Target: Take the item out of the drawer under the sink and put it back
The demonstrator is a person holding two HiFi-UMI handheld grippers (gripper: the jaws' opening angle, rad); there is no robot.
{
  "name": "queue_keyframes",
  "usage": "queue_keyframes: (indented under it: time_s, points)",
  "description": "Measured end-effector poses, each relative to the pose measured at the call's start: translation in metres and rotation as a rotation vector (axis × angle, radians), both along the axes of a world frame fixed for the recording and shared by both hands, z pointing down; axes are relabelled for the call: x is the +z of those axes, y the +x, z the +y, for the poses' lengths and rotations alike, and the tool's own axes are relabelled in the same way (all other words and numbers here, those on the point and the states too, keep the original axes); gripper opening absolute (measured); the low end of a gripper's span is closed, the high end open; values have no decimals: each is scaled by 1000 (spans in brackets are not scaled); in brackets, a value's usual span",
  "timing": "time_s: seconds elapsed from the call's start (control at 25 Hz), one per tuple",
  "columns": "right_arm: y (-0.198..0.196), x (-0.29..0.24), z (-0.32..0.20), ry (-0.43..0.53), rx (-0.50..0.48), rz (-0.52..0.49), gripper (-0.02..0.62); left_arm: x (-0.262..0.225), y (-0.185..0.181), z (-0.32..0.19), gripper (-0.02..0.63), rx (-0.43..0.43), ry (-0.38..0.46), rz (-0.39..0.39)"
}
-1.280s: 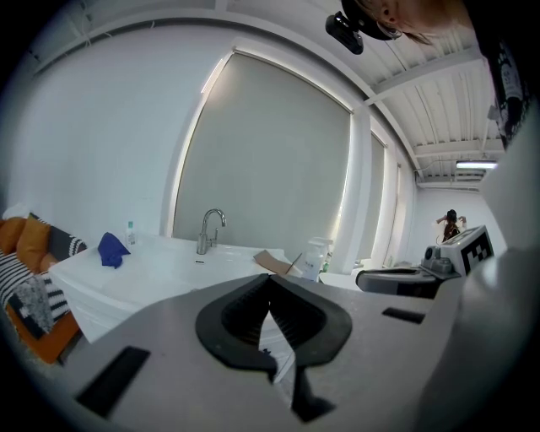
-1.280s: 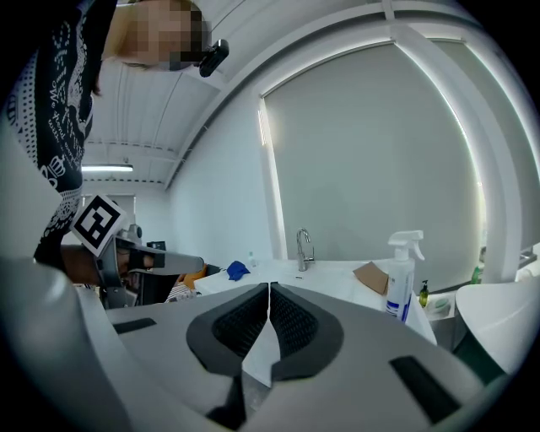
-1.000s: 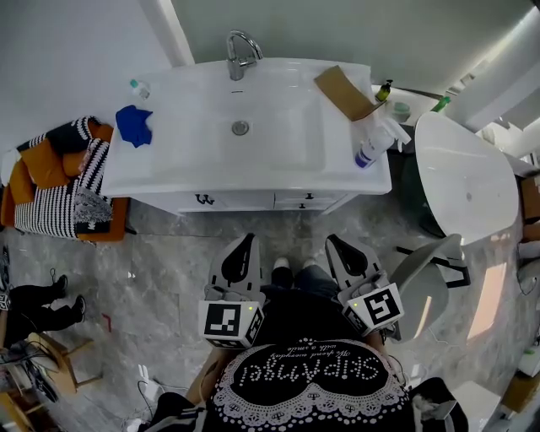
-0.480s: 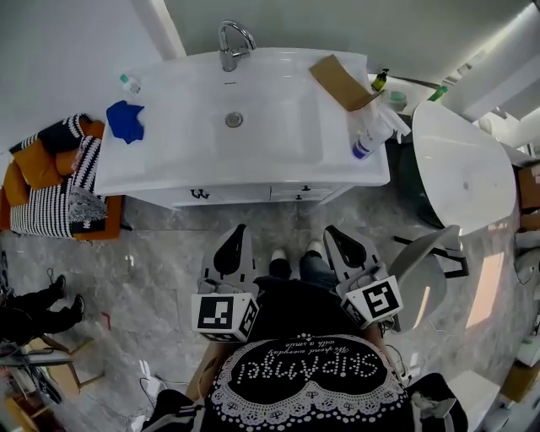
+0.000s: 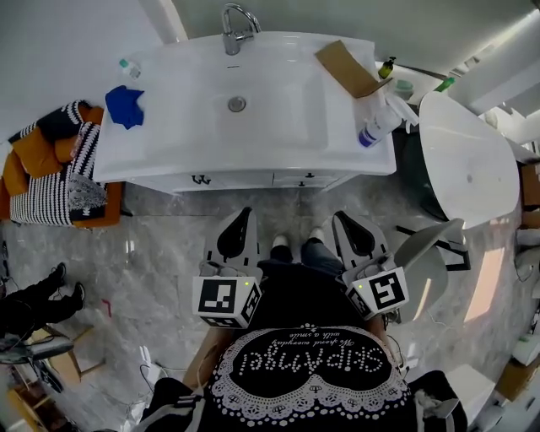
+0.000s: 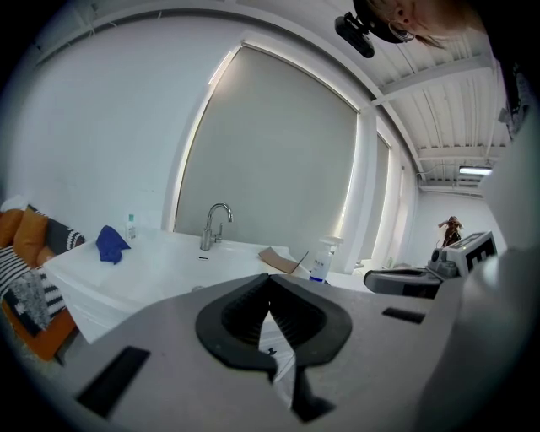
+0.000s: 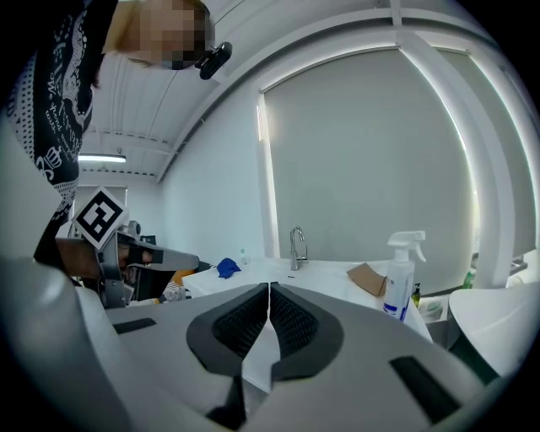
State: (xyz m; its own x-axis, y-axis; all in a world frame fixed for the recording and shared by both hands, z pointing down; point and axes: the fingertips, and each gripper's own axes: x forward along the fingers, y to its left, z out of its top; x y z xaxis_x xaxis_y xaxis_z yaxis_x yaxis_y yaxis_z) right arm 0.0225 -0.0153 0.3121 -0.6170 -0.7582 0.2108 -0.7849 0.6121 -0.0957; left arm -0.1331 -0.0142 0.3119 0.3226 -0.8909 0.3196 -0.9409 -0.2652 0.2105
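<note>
The white sink cabinet (image 5: 253, 180) stands ahead of me, and its drawer fronts below the basin are closed. What is inside them is hidden. My left gripper (image 5: 245, 213) is held low in front of my body, well short of the cabinet. Its jaws (image 6: 270, 278) are shut with nothing between them. My right gripper (image 5: 338, 217) hangs beside it at the same height. It too is shut and empty (image 7: 269, 288). Both point toward the sink with its faucet (image 5: 236, 25).
On the counter lie a blue cloth (image 5: 124, 105), a small bottle (image 5: 128, 67), a cardboard piece (image 5: 348, 69) and a spray bottle (image 5: 375, 126). A white bathtub (image 5: 468, 169) is at the right. A cushioned seat (image 5: 51, 169) is at the left. A grey chair (image 5: 430, 261) stands near my right gripper.
Both grippers stay shut and in the same place before my body. The view has shifted slightly, so the sink sits a little higher in the frame.
</note>
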Motion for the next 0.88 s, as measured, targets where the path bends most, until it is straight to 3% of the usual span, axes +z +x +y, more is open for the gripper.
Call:
queue_keyframes:
  time_s: [0.48, 0.64, 0.76, 0.88]
  points:
    - [6, 21, -8, -4, 9, 120, 27, 14, -7, 4, 5, -31, -57, 16]
    - [8, 41, -11, -48, -12, 117, 100, 18, -1, 3, 5, -14, -69, 22]
    - [12, 46, -18, -90, 3, 8, 104, 22, 4, 1, 5, 5, -85, 23]
    - [14, 37, -25, -135, 14, -241, 104, 27, 7, 0, 5, 19, -101, 23]
